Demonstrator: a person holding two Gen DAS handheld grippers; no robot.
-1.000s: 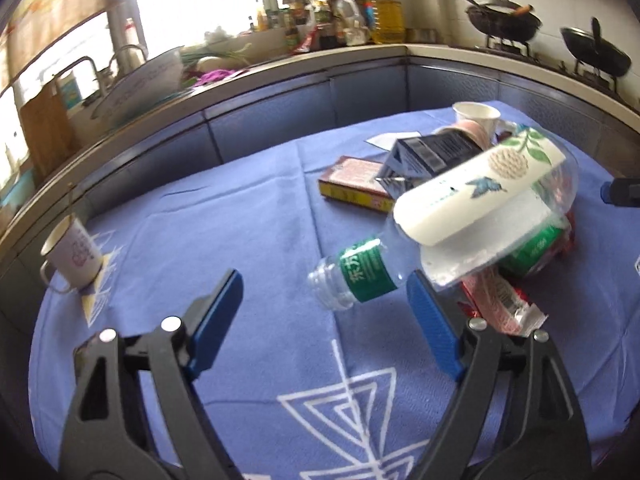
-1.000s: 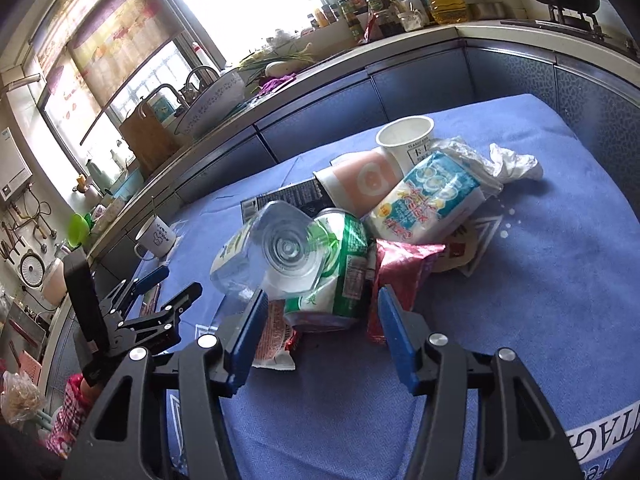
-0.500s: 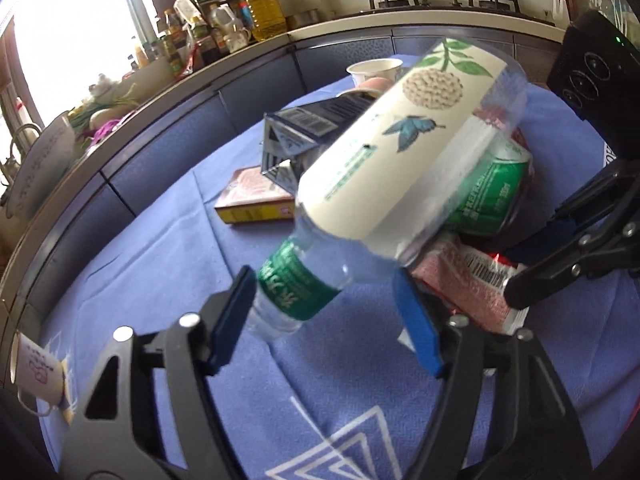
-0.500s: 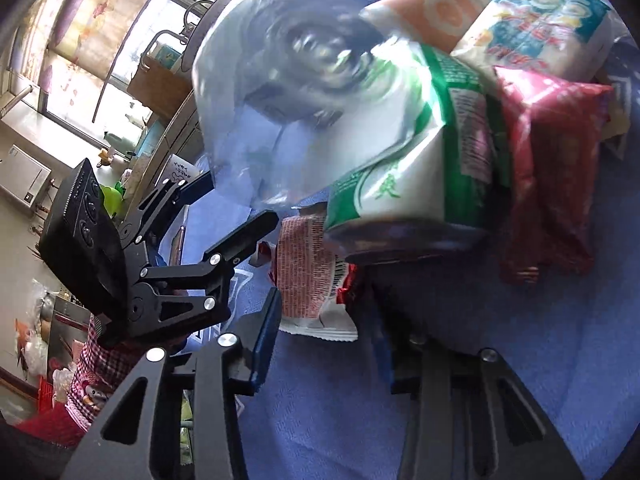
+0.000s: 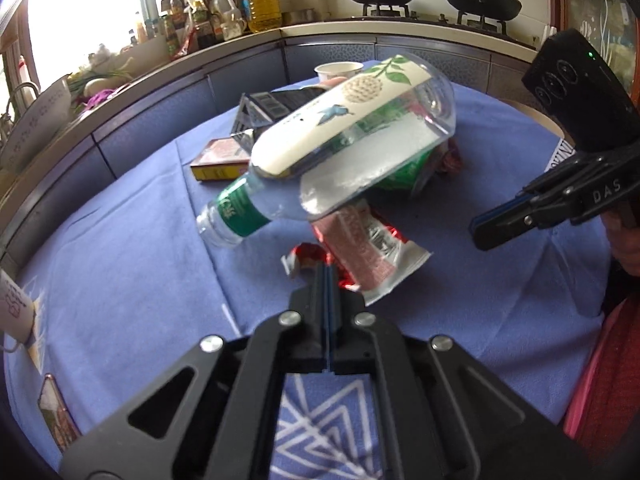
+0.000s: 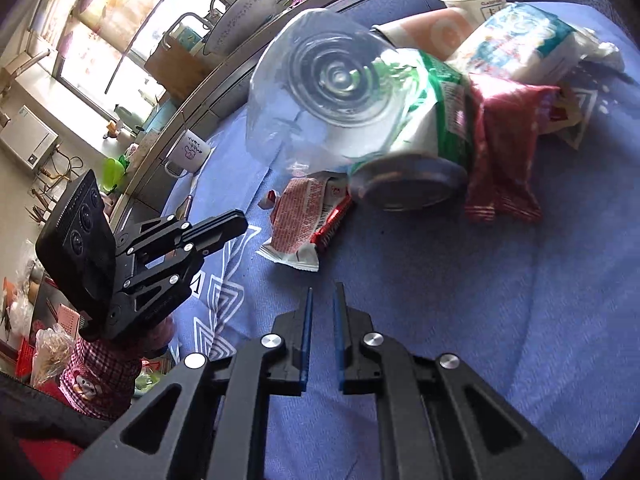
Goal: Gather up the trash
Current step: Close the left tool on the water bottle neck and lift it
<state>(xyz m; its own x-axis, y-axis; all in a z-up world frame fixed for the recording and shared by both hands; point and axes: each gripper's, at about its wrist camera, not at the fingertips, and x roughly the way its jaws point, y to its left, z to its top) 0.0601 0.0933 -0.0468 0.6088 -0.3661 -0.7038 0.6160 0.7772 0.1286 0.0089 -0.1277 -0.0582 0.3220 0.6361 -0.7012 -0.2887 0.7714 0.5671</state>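
The left tongs are sitting clenched, their two blue pads pressed flat together with nothing visible between them, the tips lying right at the near edge of a torn red and white wrapper. Just ahead of these tongs the trash pile is resting on the blue-clothed bench: a clear plastic bottle with a green neck band and a cream flowered label is lying tilted across the heap, its mouth pointing down to the left of the tongs and its base lifted up to the right. Under it a green and white can is lying on its side. Beyond the bottle, further from the tongs, a dark carton, a flat red and yellow box and a white paper cup are sitting.

The right tongs are almost clenched, a narrow slit showing between the blue pads and nothing held in it. They are hovering over bare cloth, with the torn wrapper just ahead and slightly left of their tips. Ahead and to the right a dark red snack packet is leaning against the can, and past it a blue and white pouch is lying beside an orange cup. Far to the left of these tongs a white mug is standing near the bench edge.
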